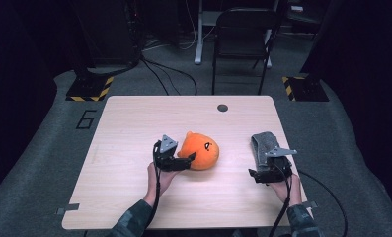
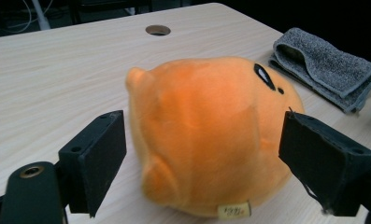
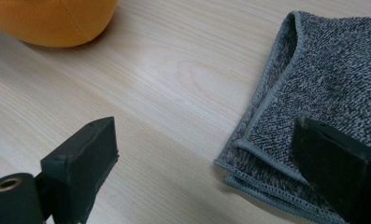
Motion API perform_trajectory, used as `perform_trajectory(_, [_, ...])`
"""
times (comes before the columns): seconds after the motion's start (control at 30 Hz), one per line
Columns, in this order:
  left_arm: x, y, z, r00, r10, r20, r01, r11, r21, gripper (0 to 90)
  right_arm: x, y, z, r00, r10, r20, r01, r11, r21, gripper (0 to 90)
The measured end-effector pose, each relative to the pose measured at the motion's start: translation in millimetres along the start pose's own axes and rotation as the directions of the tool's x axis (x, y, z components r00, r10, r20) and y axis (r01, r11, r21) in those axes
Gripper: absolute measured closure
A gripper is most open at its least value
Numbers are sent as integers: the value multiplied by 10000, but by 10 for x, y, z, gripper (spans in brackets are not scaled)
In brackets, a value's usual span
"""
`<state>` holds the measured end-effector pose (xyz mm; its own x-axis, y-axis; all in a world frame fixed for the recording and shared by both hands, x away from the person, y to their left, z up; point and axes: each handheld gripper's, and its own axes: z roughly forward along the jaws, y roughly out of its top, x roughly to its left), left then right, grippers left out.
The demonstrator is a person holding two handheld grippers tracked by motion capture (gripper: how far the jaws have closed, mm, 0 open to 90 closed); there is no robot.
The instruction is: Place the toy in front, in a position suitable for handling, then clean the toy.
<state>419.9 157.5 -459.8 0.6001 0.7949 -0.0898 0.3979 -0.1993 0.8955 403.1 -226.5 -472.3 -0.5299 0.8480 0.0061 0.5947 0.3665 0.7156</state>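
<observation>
**Risks with both jaws spread: plush and towel**

Orange plush toy (image 2: 211, 135) lies on the worktop (image 1: 134, 123) a little left of centre, between the jaws of the left gripper (image 1: 183, 160). Those jaws stand released; a gap shows at each pad, nothing gripped. Folded grey towel (image 3: 314, 93) lies near the right edge. Right gripper (image 3: 211, 172) hovers at its near corner, jaws spread, one above the cloth, one over bare wood.

Risks:
- Plush is round and soft; a nudge from either pad could roll it.
- Closing off-centre may pinch only fabric, so it slips.
- Right jaws may catch just the top towel layer and unfold it. Pad-to-cloth contact: probably none, view unclear.
</observation>
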Motion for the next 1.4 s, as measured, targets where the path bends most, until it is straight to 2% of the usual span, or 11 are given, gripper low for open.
perform_trajectory(0.13, [127, -17, -132, 9982, 573, 169, -575, 9982, 140, 143, -15, -1, -14, 9999, 54, 140, -53, 10000, -56, 73])
perform_trajectory(0.3, [256, -89, -114, 9970, 637, 445, -658, 9967, 468, 153, -48, 9, -35, 9992, 144, 369, -137, 9998, -173, 72])
perform_trajectory(0.5, [276, -110, -63, 9956, 809, 474, -836, 9947, 591, 164, -92, -2, -66, 9990, 165, 424, -152, 9994, -310, 73])
perform_trajectory(0.63, [301, -110, -77, 9957, 805, 455, -831, 9948, 587, 170, -102, 7, -59, 9988, 296, 403, -284, 9991, -317, 72])
perform_trajectory(0.9, [344, -106, -88, 9950, 653, 756, -688, 9966, 445, 183, -116, 63, -74, 9972, 429, 606, -402, 9981, -458, 73])
perform_trajectory(1.03, [335, -102, -26, 9921, 917, 861, -976, 9930, 671, 216, -172, 170, -44, 9941, 397, 1011, -339, 9977, -591, 72])
perform_trajectory(1.23, [422, -153, 89, 9873, 665, 1441, -800, 9928, 897, 233, -251, 220, -11, 9926, 469, 1121, -402, 9973, -617, 72])
perform_trajectory(1.27, [429, -160, 99, 9845, 581, 1654, -753, 9921, 999, 253, -260, 229, 3, 9919, 592, 1125, -526, 9968, -607, 72])
perform_trajectory(1.3, [432, -169, 119, 9837, 602, 1693, -787, 9914, 1046, 280, -293, 253, 30, 9898, 439, 1356, -375, 9981, -492, 72])
perform_trajectory(1.37, [428, -182, 138, 9818, 438, 1848, -655, 9915, 1128, 299, -292, 264, 41, 9887, 520, 1405, -451, 9976, -523, 72])
perform_trajectory(1.4, [436, -181, 144, 9801, 538, 1908, -775, 9899, 1186, 316, -306, 284, 53, 9875, 461, 1507, -401, 9983, -425, 70])
